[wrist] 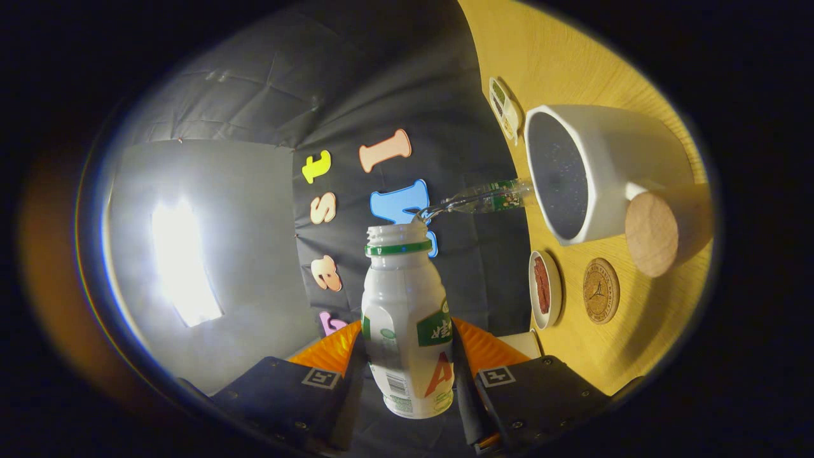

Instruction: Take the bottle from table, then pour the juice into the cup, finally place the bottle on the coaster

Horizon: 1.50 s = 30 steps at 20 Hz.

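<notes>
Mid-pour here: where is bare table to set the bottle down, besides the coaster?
Gripper shut on bottle. Bare wood lies past the coaster, and beyond the cup. Crowded: small dish beside coaster, wooden handle above it.

the gripper (407, 375) has two dark blocky finger mounts with small screws, each bearing a square black-and-white tag, at 7 and 5 o'clock; its fingers clamp something.

jaws clamp bottle (407, 318) | clear stream, seemingly juice (483, 198), entering cup (591, 172) | coaster (601, 291) beside
</notes>
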### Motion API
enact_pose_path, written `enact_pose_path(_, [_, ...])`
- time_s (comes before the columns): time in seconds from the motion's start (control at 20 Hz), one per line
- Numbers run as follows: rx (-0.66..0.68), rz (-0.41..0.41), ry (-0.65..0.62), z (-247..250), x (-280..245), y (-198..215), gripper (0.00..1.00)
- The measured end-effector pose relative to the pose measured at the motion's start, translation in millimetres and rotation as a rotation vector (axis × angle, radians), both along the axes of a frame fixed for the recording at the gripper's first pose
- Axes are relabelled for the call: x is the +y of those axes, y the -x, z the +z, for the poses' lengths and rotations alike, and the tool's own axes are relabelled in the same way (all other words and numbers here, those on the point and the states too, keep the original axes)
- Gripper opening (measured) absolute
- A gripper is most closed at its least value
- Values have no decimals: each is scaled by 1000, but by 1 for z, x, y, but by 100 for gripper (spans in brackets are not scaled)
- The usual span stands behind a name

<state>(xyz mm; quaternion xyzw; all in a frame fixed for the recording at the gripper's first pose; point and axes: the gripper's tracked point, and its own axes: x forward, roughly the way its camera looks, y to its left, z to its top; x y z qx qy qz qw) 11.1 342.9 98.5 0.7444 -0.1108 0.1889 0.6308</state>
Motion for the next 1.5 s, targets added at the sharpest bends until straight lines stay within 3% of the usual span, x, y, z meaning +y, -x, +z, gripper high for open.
enact_pose_path(1.5, [-5,27,-73,4,3,3,64])
